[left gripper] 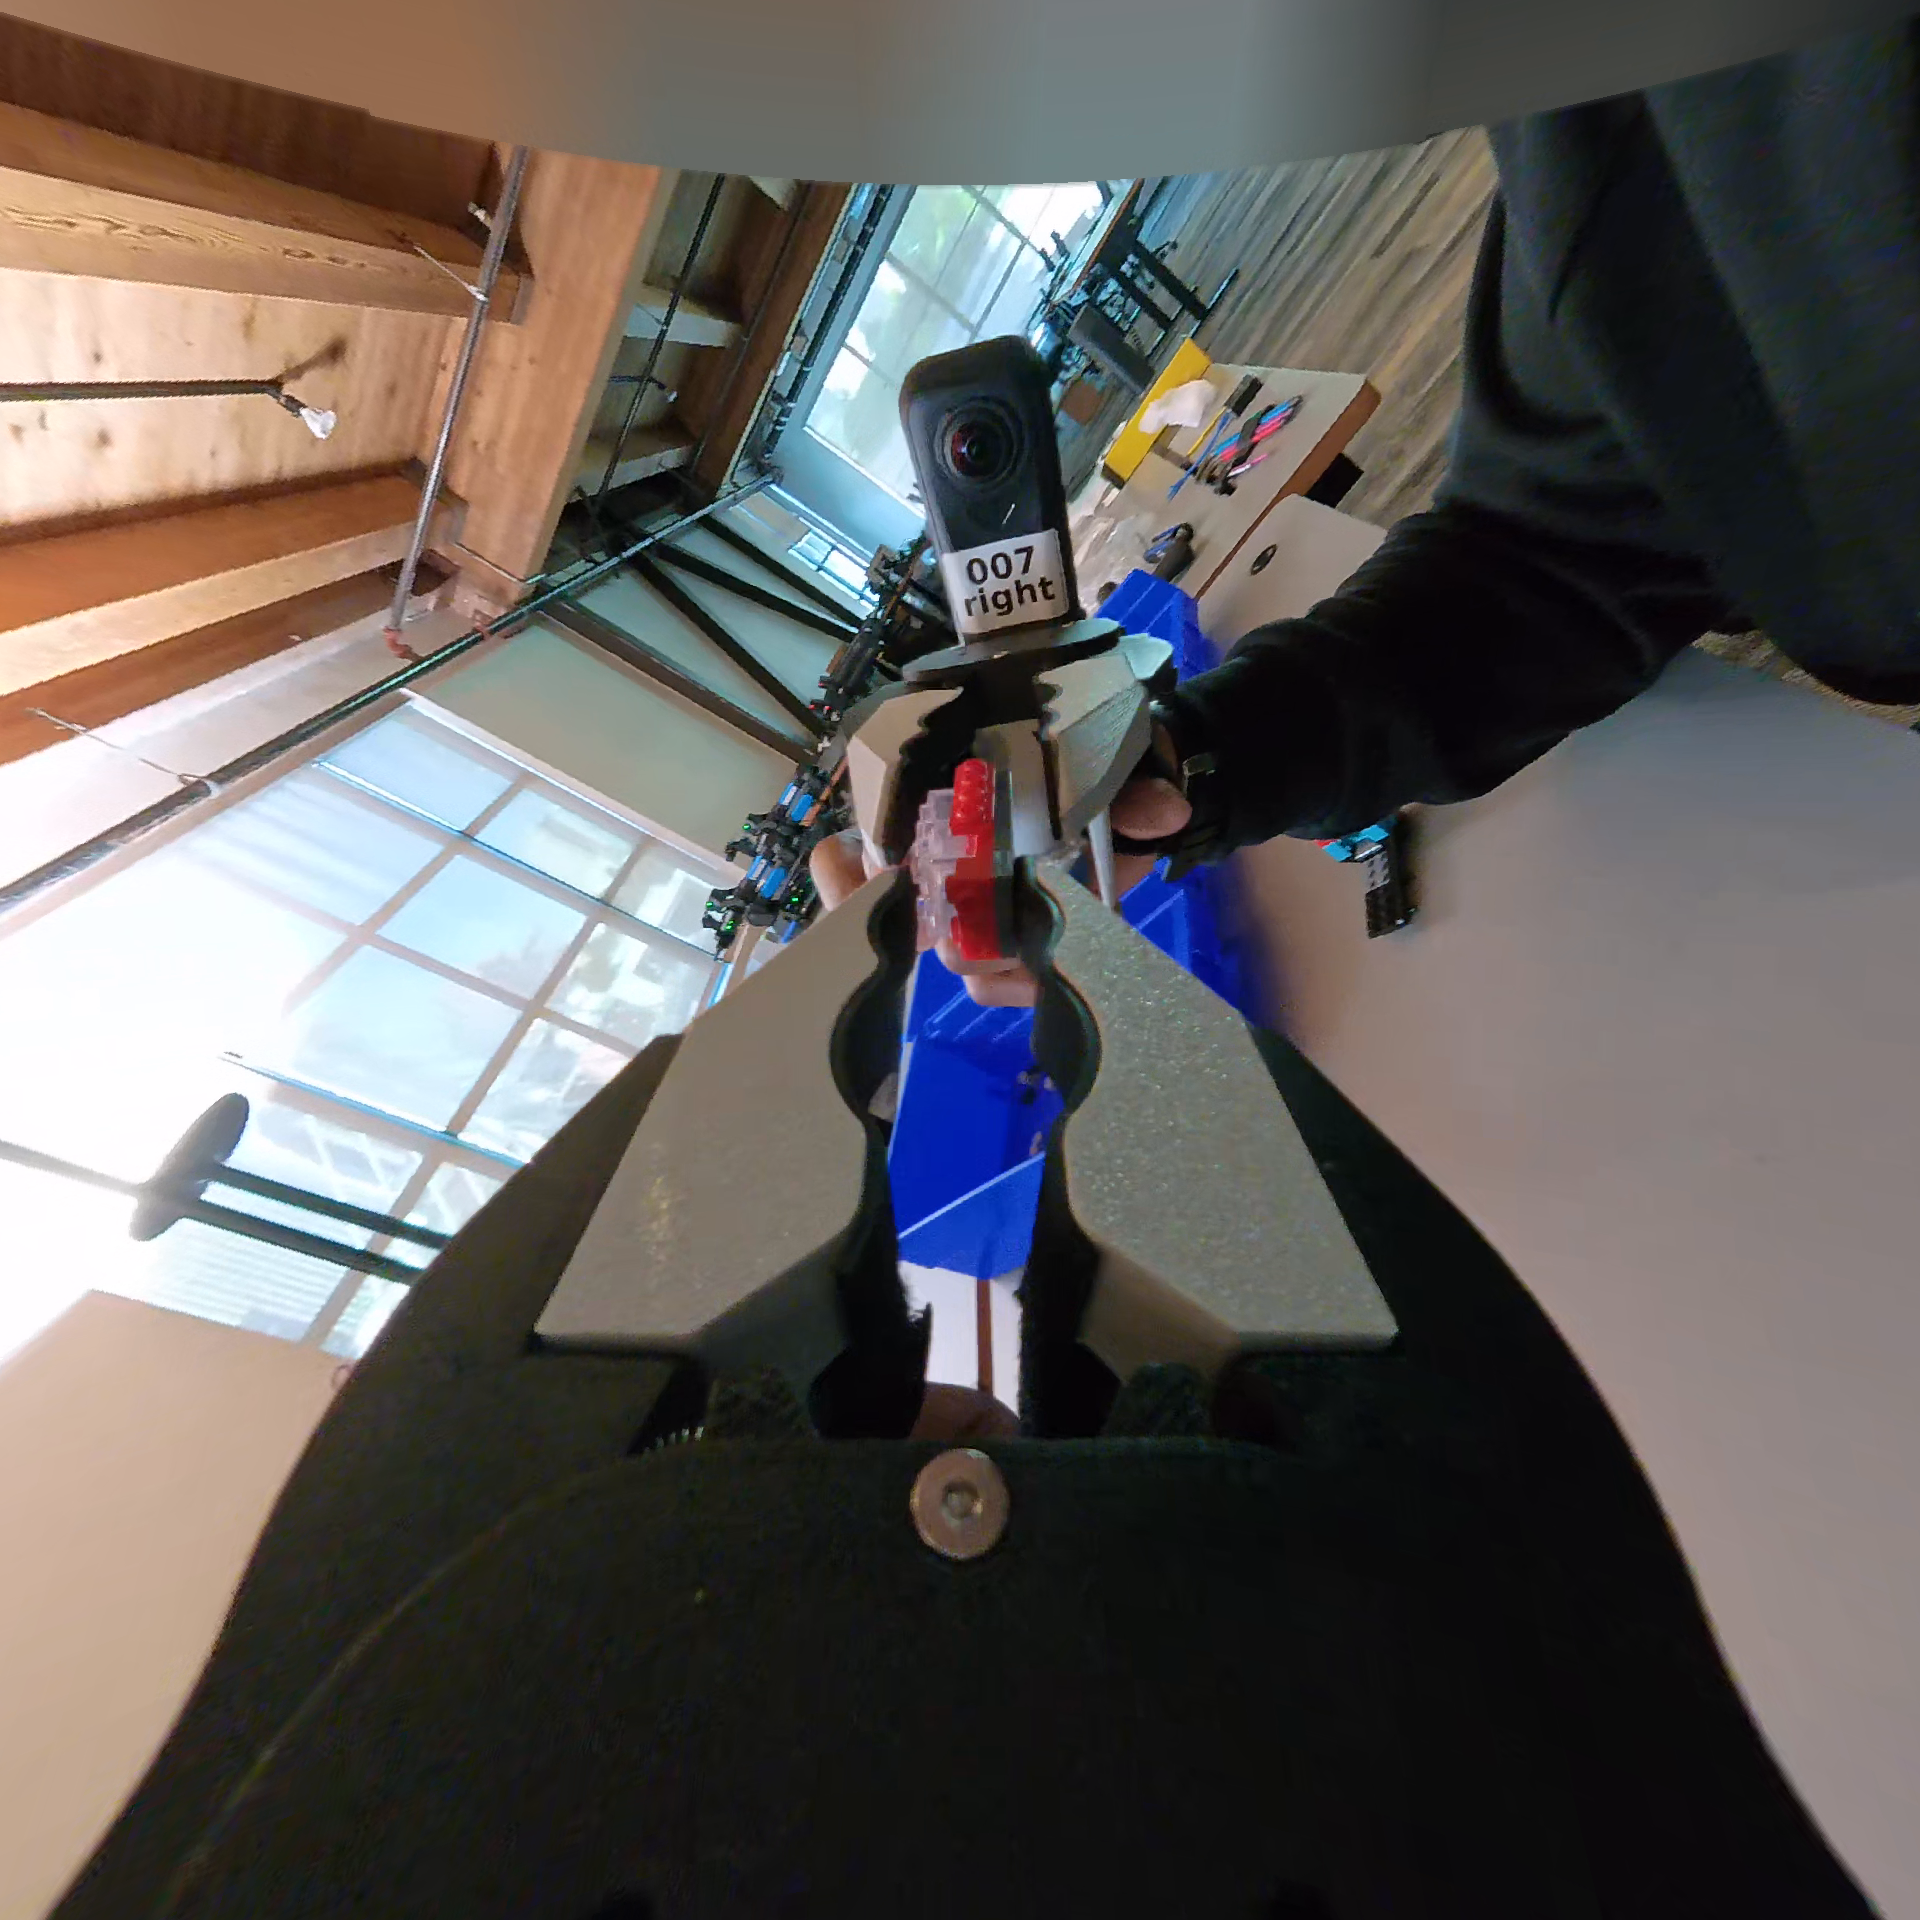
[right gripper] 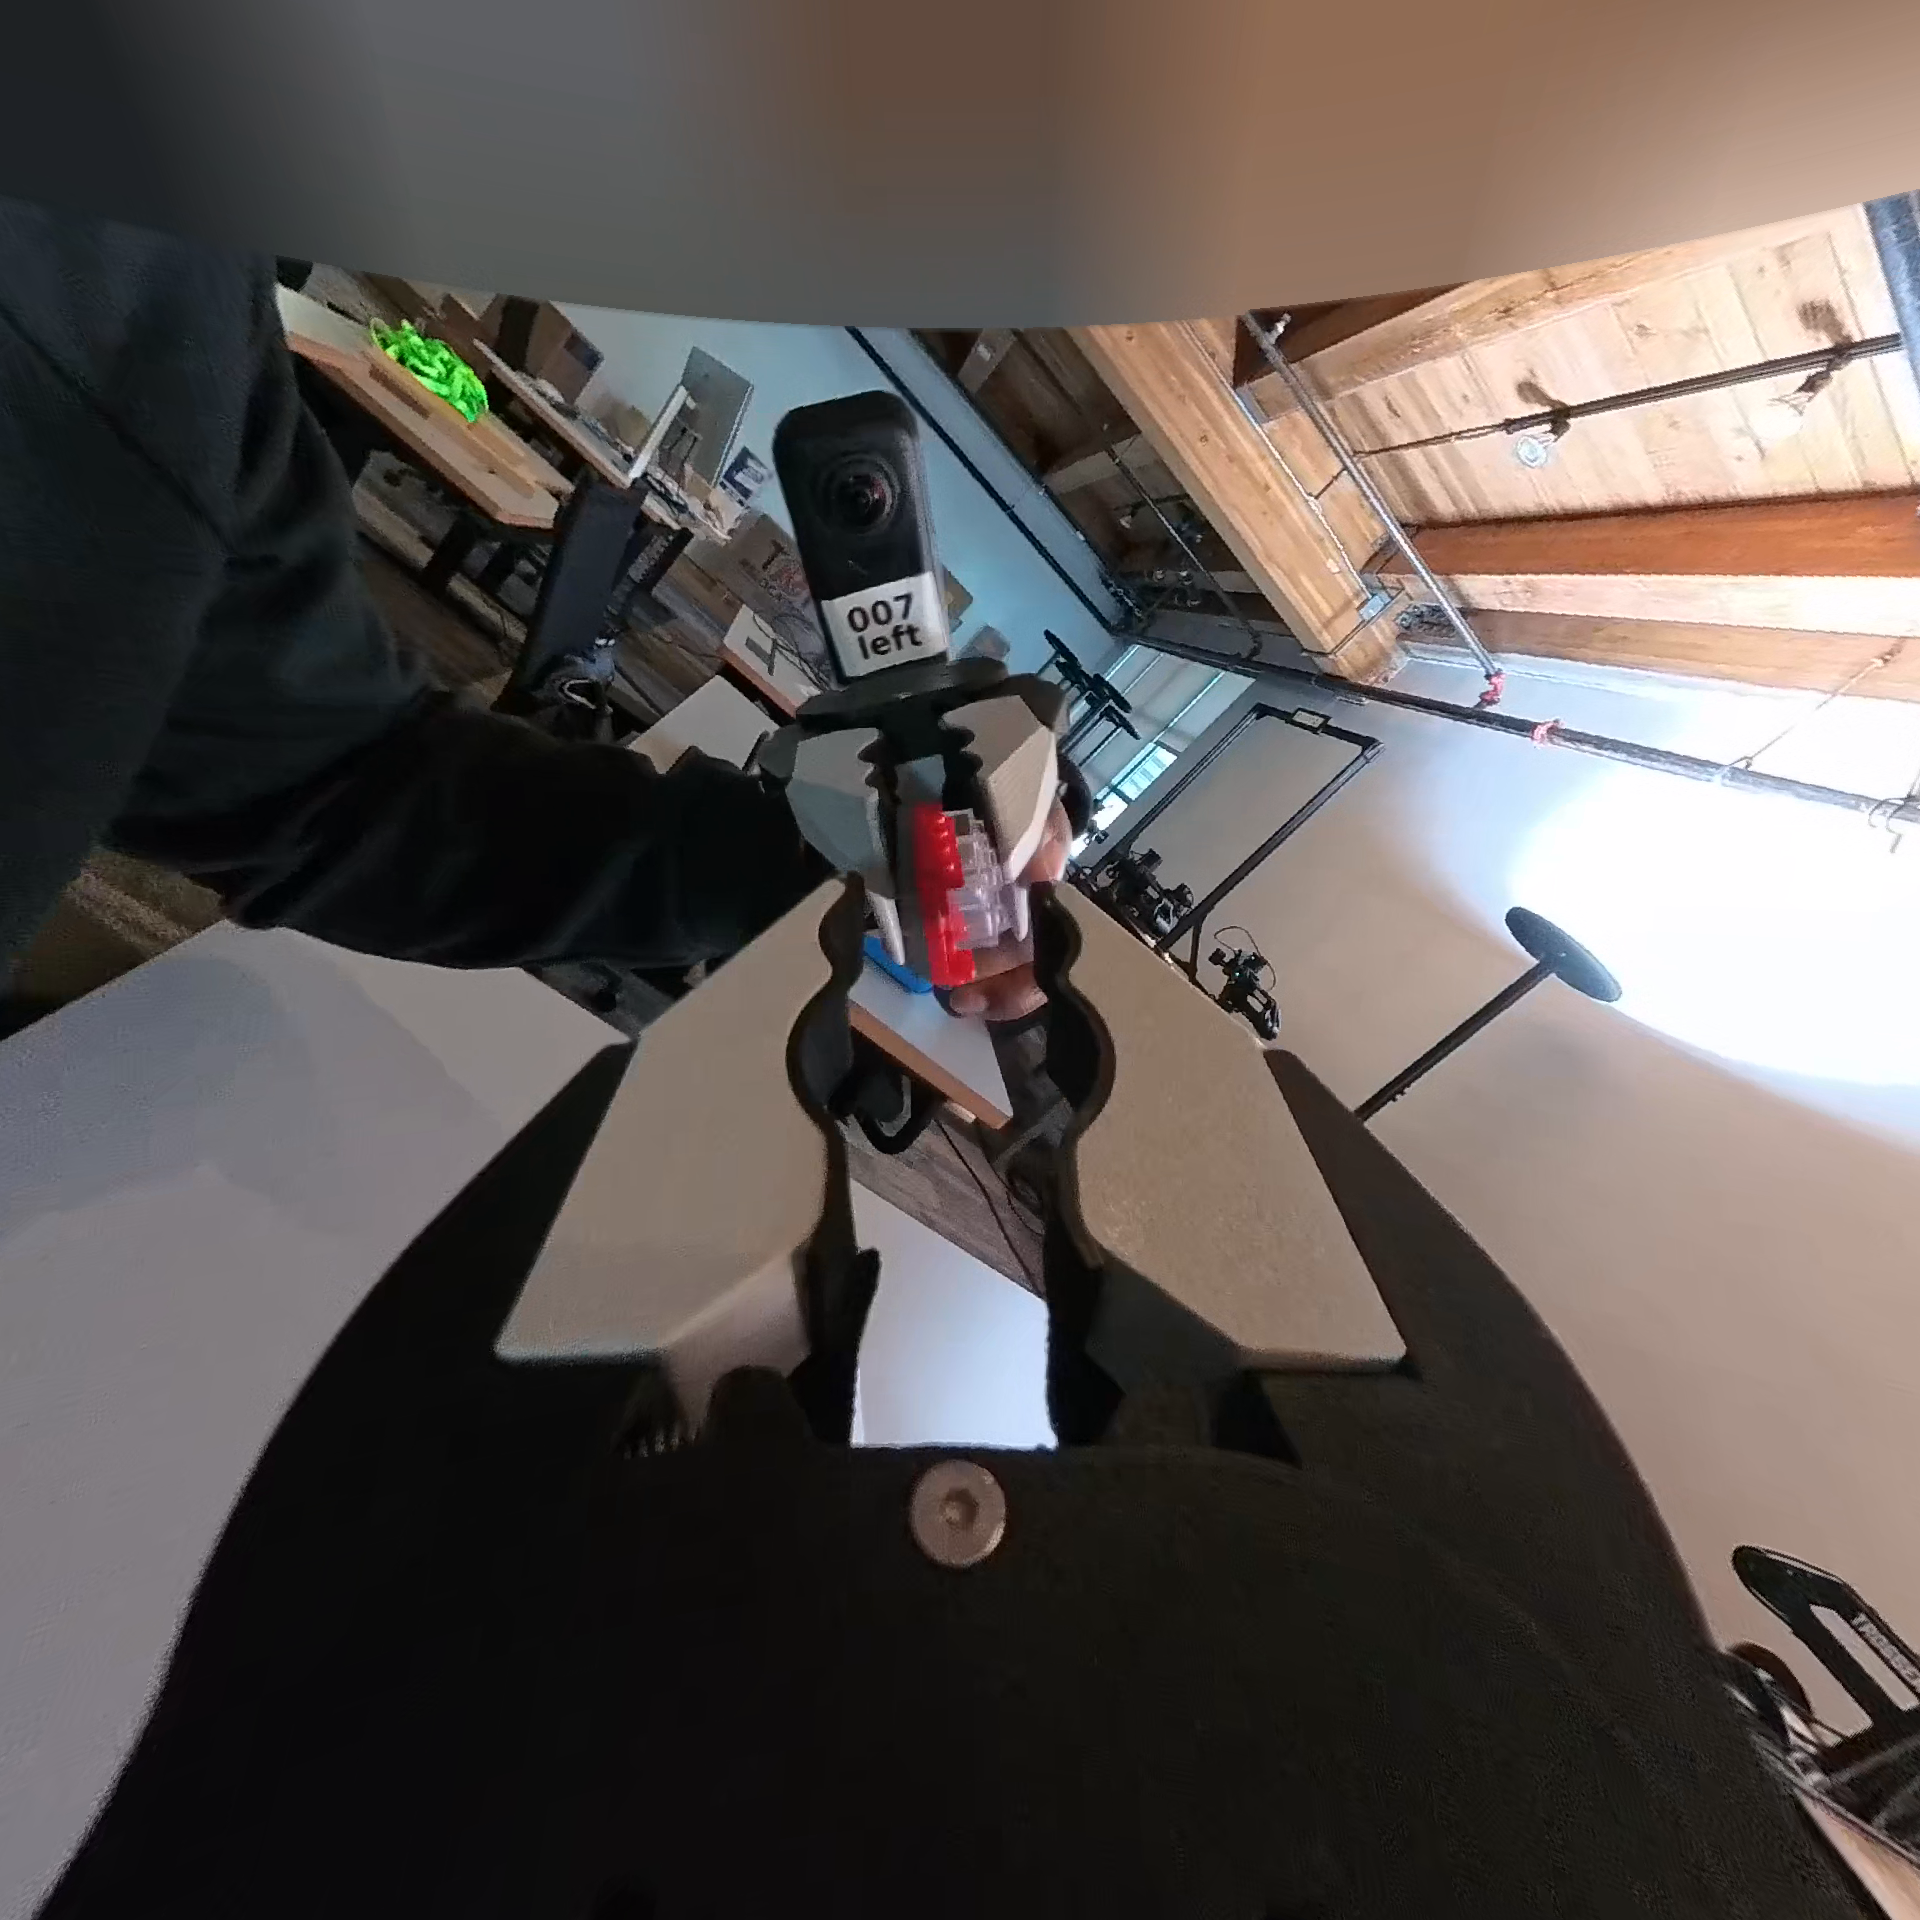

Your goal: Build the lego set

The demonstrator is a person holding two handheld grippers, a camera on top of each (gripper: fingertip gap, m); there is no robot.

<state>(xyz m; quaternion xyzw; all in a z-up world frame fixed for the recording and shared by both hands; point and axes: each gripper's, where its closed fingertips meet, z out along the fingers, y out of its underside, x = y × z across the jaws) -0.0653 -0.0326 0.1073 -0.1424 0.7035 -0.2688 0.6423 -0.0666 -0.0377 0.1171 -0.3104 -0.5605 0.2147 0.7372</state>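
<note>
A small lego assembly of red and clear bricks is held in the air between my two grippers, which face each other tip to tip. My left gripper is shut on its near end. My right gripper, with its camera above it, is shut on the far end. In the right wrist view the same assembly sits between my right gripper and the left gripper opposite. Both views are tilted sideways.
A white table lies to the right in the left wrist view, with a black lego piece on it. Blue bins stand beyond the fingers. A person's dark sleeve reaches to the right gripper. Only a small space, under 4 cm, lies between the two pairs of fingers.
</note>
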